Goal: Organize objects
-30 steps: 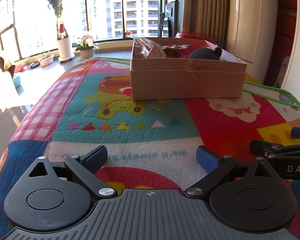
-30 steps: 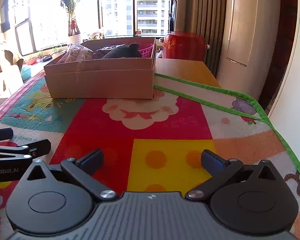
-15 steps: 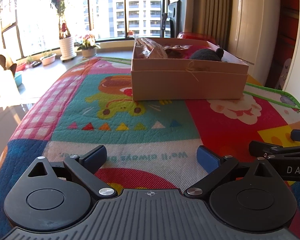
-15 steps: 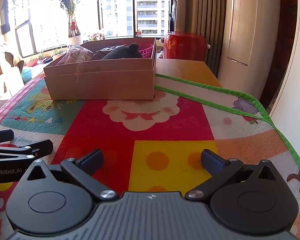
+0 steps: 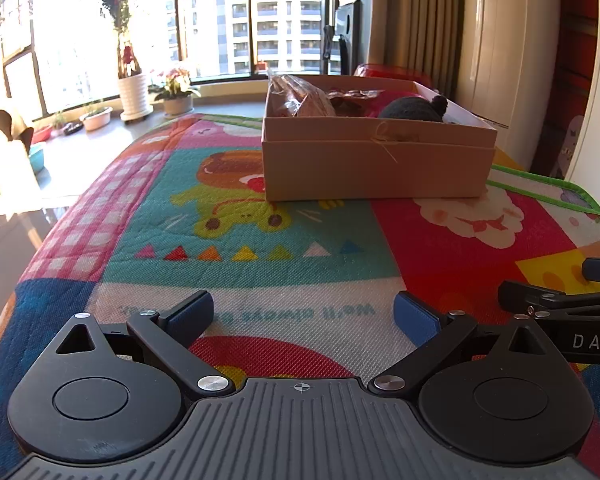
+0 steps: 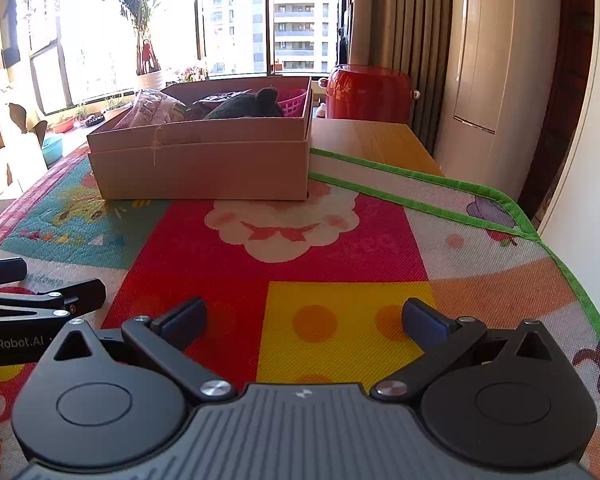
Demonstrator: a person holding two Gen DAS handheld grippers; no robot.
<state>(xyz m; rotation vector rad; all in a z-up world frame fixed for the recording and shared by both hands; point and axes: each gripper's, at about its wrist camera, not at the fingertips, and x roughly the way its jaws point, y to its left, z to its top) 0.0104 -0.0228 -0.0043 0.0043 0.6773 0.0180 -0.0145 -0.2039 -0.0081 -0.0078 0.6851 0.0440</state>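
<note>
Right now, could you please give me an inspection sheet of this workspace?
Surface: colourful play mat covering the table, bare wood at the far right corner.
Job's things: cardboard box on the mat, holding a dark plush toy, a clear snack bag and a pink basket.
Clutter: nothing seen on the mat.
Grippers: left gripper and right gripper both open, empty, side by side.
Cables: nothing seen.
Surroundings: red container, curtains, potted plants by windows.

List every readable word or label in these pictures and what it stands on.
"DAS", cut off at the frame edge: right claw body.
"enRobot.AI", start cut off: left claw body.
"We'll always", upside down, the rest blurred: play mat.
Clear snack bag print: too blurred.
</note>
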